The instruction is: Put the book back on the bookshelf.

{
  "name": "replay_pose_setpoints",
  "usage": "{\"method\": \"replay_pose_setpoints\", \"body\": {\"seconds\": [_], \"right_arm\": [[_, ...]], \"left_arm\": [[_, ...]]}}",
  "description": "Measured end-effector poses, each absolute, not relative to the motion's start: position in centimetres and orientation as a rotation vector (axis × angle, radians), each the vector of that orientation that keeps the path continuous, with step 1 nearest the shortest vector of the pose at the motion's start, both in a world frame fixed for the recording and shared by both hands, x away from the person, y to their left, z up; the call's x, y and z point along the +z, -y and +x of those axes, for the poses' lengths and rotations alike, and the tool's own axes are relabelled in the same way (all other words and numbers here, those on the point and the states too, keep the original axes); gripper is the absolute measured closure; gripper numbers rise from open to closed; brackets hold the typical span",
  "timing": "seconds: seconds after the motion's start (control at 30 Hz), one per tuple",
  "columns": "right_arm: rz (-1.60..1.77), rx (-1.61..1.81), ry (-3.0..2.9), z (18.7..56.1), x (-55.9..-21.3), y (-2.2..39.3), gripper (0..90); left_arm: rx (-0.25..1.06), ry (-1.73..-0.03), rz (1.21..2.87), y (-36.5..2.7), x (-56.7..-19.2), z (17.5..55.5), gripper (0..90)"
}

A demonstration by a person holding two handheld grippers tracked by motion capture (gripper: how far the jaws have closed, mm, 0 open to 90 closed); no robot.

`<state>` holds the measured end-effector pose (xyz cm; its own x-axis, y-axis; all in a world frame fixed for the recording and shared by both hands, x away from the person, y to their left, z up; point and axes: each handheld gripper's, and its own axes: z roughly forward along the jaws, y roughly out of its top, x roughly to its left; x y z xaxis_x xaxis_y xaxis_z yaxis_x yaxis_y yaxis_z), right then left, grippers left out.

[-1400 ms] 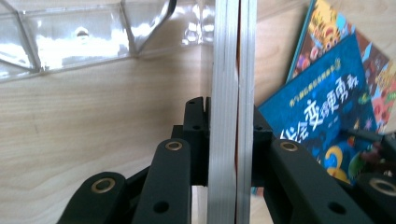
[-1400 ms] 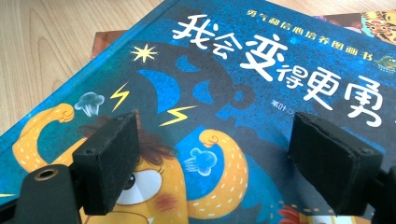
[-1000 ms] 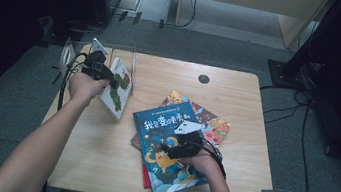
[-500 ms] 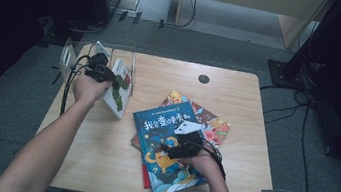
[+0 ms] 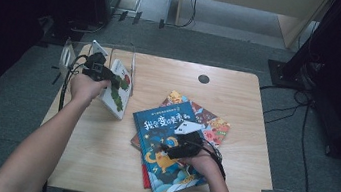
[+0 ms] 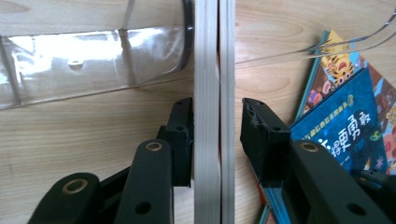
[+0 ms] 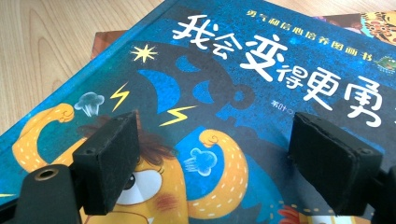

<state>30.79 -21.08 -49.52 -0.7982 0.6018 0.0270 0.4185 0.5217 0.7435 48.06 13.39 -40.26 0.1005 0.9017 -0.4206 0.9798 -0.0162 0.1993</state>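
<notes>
Book (image 5: 117, 94) stands upright on edge, leaning in clear rack (image 5: 71, 54).

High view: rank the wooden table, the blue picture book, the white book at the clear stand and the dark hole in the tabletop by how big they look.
1. Wooden table
2. Blue picture book
3. White book, though it stands tilted and partly behind the left gripper, so its true face may be larger
4. Dark hole

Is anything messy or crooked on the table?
Yes. The books at the front lie in a crooked, fanned pile, corners poking out under the blue one. The white book leans tilted in the clear rack.
</notes>
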Motion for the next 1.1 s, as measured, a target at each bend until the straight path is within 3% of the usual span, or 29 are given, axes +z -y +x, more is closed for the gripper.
{"method": "replay_pose_setpoints", "body": {"seconds": [1.1], "right_arm": [[0.862,1.142,-2.529,30.8,-49.5,21.1,16.1]], "left_arm": [[-0.333,-1.721,1.979,-14.3,-39.7,45.7,52.9]]}}
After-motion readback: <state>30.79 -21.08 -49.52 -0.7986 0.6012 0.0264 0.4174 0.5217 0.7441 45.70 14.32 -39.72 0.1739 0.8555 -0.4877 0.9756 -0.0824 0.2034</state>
